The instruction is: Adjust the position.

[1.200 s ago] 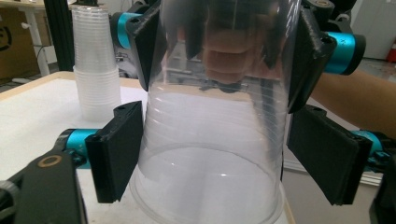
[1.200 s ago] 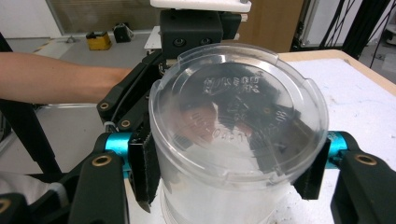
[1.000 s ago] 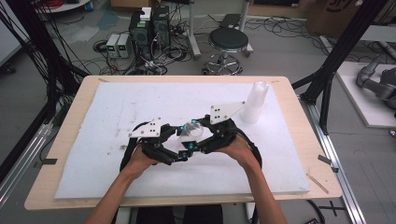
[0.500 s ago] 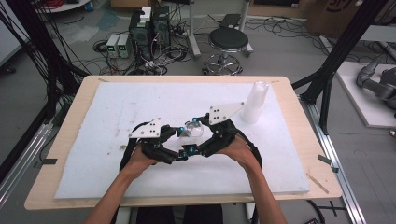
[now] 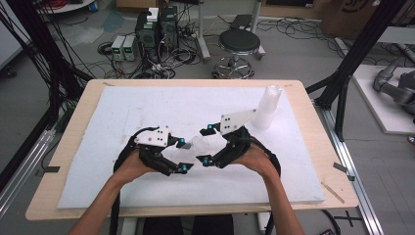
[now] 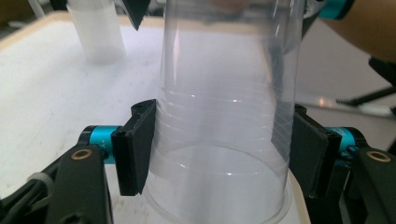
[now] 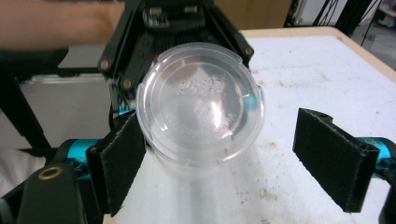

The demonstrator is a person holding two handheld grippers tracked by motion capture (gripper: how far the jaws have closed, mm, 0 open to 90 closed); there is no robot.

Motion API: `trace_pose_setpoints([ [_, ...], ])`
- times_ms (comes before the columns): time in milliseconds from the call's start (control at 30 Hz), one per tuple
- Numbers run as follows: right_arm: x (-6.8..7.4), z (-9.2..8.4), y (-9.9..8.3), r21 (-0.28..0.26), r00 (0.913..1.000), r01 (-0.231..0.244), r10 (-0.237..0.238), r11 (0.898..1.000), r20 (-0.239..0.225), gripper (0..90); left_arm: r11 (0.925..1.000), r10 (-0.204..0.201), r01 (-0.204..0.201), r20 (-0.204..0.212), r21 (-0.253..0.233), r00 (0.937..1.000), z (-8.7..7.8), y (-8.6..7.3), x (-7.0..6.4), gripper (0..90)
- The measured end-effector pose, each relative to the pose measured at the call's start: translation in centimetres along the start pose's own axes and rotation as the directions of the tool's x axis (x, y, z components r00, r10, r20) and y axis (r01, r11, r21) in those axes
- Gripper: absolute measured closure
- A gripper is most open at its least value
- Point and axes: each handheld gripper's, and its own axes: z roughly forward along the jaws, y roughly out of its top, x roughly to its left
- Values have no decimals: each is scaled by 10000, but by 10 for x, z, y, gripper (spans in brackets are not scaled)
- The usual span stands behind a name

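1. I see the left hand-held gripper (image 5: 182, 155) pinching a clear plastic cup (image 5: 198, 145) near the middle of the surface (image 5: 122, 107). In the left gripper view its two black pads (image 6: 136, 147) press on the cup (image 6: 224, 116) from both sides, close to the wide rim.
2. The cup is thin and transparent, a tapered cylinder with fine horizontal ridges around its wall. It lies between the two grippers, with the rim toward the left one and the round bottom toward the right one.
3. The jaws of the right hand-held gripper (image 5: 205, 144) have just been opening and now stand spread. In the right gripper view the cup bottom (image 7: 203, 105) sits between them: a round disc with faint embossed marks. The right pad (image 7: 331, 156) is clearly apart from it; the left pad is just beside the cup wall, and I cannot tell whether it touches.
4. The pads look like rough black foam, flat and rectangular, on turquoise metal mounts.
5. The surface is a white board, matte and a little dirty with small brown specks, resting on a pale wooden top.
6. A stack of cloudy white cups (image 5: 268, 107) stands upright toward the far right of the board, well apart from the held cup.
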Motion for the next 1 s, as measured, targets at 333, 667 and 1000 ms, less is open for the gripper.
trace_pose_setpoints([
  [333, 5, 1, 1, 878, 9995, 301, -300, 9957, -22, 169, 9595, 346, -386, 193, 2789, 9992, -6, 17, 1, 321],
  [667, 10, 4, 7, 2281, 9979, 605, -638, 9718, 71, 170, 9087, 360, -384, 136, 4156, 9993, -3, 28, 3, 321],
  [1000, 12, 13, 14, 3776, 9961, 785, -876, 9226, 70, 174, 8414, 515, -528, 174, 5378, 9985, 4, 38, 3, 321],
])
